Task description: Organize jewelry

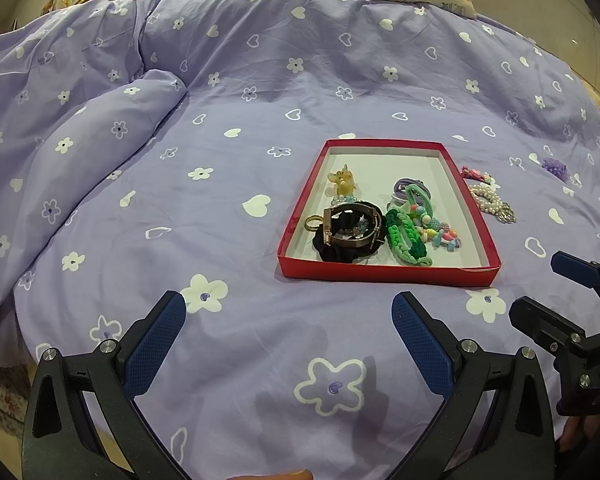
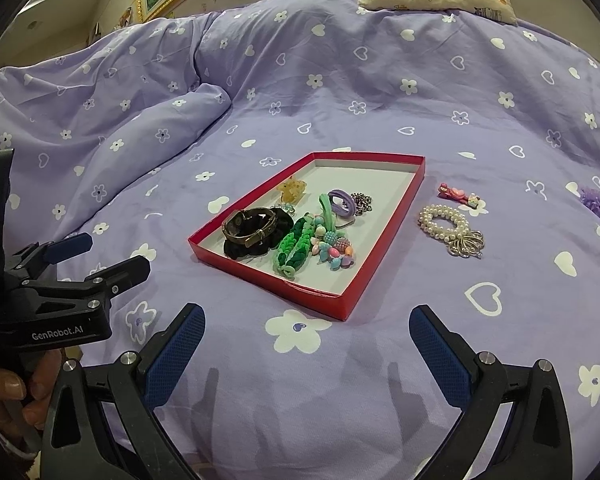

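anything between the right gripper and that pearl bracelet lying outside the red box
Nothing visible. The open right gripper faces bare purple flowered duvet up to the white pearl bracelet with a silver charm. The shallow red cardboard box lies to the bracelet's left, off that line.

A shallow red tray (image 2: 381, 254) with a white floor lies flat on the bed. Inside it sit a brown bracelet (image 2: 247, 227) on a black scrunchie (image 2: 236, 249), a green braided band (image 2: 294, 248) and bright beads (image 2: 334, 250). Just right of the tray lie a pearl bracelet (image 2: 444, 220) and a pink clip (image 2: 458, 195).
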The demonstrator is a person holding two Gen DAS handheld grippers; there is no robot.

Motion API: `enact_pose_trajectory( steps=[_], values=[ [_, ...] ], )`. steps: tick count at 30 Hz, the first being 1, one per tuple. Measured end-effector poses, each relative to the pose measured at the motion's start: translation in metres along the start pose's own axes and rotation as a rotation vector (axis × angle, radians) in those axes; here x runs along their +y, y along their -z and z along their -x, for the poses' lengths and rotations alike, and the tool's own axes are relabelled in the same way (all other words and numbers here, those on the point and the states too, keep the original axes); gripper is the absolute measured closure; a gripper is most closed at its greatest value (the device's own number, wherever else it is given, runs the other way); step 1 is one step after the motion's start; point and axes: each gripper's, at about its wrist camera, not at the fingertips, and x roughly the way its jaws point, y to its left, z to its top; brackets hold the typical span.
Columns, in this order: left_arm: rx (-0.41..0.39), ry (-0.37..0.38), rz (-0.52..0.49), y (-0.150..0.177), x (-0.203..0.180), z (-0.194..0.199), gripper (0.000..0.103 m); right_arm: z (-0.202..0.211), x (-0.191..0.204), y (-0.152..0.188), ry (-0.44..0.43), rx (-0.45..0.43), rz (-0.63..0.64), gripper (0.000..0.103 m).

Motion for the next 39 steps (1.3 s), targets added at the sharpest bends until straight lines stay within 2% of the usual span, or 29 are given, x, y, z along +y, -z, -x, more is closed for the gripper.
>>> enact_pose_trajectory(
  steps=[39],
  values=[
    [0.008,-0.006,-0.006,0.0015,0.0012,-0.0067,0.0,0.0033,0.0013,-0.0039,-0.008,0.0,0.002,0.0]
  ],
)
